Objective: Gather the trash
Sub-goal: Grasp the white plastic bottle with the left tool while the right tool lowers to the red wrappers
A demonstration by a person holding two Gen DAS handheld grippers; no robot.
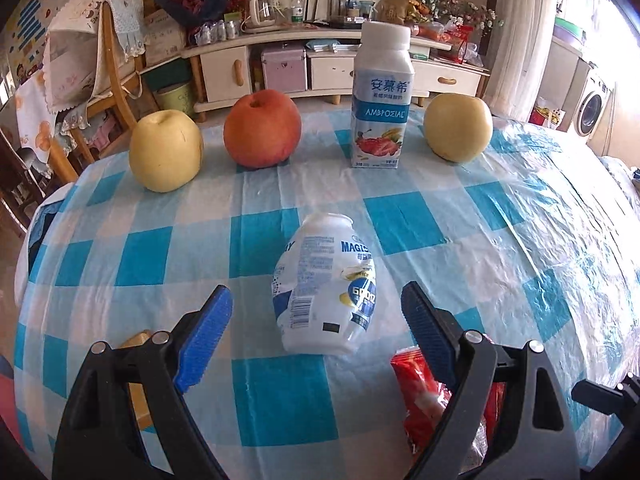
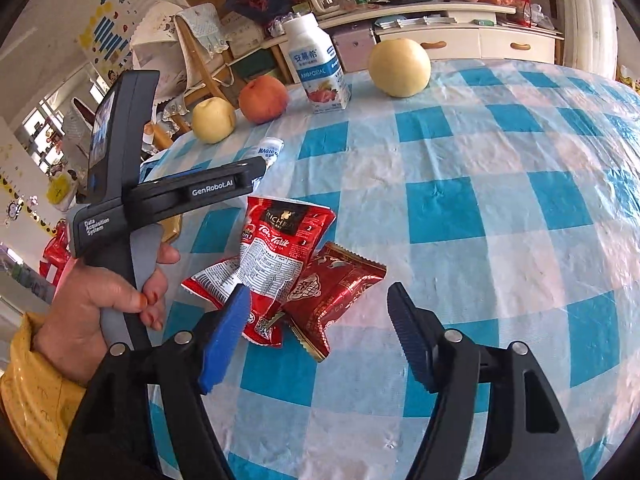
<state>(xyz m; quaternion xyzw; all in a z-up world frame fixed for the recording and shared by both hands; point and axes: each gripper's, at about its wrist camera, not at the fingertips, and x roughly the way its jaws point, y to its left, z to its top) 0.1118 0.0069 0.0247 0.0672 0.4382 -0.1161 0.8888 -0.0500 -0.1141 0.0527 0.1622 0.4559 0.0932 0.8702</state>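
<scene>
Trash spread on the blue-and-white checked plastic-covered desk (image 1: 500, 240), both hand-held grippers gaping wide and empty.

The crumpled white plastic drink bottle (image 1: 326, 288) lies on its side between the left hand-held gripper (image 1: 316, 312) fingers; likely light and springy, best pinched across its belly. The crinkled red foil snack wrappers (image 2: 288, 272) lie just ahead of the right hand-held gripper (image 2: 320, 308): probably flimsy, slippery; pinch a raised fold.

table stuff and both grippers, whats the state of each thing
left gripper: open, empty
right gripper: open, empty
white bottle: lying down, crushed
yogurt carton: upright, capped
red wrappers: crumpled, overlapping
red apple: whole
two yellow apples: whole
</scene>
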